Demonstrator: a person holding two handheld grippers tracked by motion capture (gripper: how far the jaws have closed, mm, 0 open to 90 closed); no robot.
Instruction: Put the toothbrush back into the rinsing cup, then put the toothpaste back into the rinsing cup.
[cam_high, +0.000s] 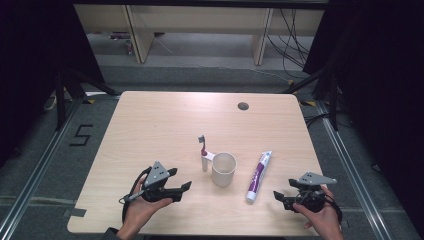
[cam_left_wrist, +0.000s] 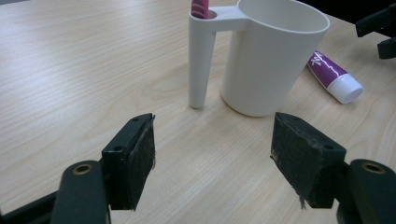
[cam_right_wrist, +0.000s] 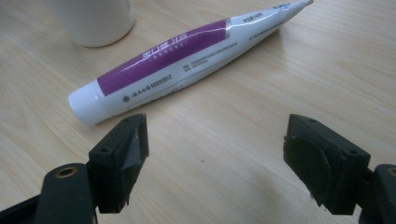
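Both grippers stood open, empty. Left gripper near cup: a careless nudge might topple its toothbrush. Right gripper faced toothpaste.

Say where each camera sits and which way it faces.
High view: above the near edge, facing down on the table; hands with both claws show.
Left gripper view: on the left claw, facing the cup.
Right gripper view: on the right claw, facing the toothpaste tube.
Shared: cup and tube.
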